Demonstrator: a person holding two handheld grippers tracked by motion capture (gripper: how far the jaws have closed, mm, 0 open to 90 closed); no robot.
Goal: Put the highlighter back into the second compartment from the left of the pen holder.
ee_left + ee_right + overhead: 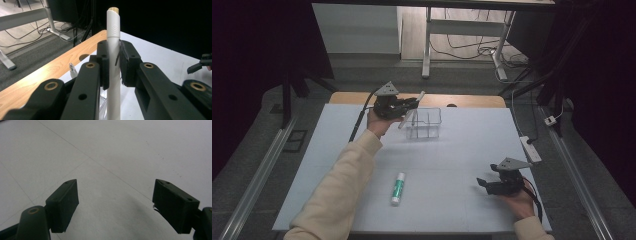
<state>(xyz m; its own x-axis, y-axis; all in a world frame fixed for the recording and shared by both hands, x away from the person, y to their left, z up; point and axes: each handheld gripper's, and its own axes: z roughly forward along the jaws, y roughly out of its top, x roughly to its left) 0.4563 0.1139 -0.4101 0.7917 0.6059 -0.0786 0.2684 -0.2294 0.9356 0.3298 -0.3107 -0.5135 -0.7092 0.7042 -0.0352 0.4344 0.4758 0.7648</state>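
Looking down from the high view: left gripper (411,104) pinches a white pen (411,111) tilted over the clear box (424,123); a green-and-white tube (397,188) lies on the table (462,150), lettering too small to read. Left gripper view: pen clamped, chevron marks on its cap, no readable writing. Right gripper view: right gripper (115,205) spread wide, nothing between.

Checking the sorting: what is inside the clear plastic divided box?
The clear plastic divided box looks empty through its walls; the white pen held beside it covers part of its left end.

No text can be read; the white pen (113,50) bears only embossed chevron marks.
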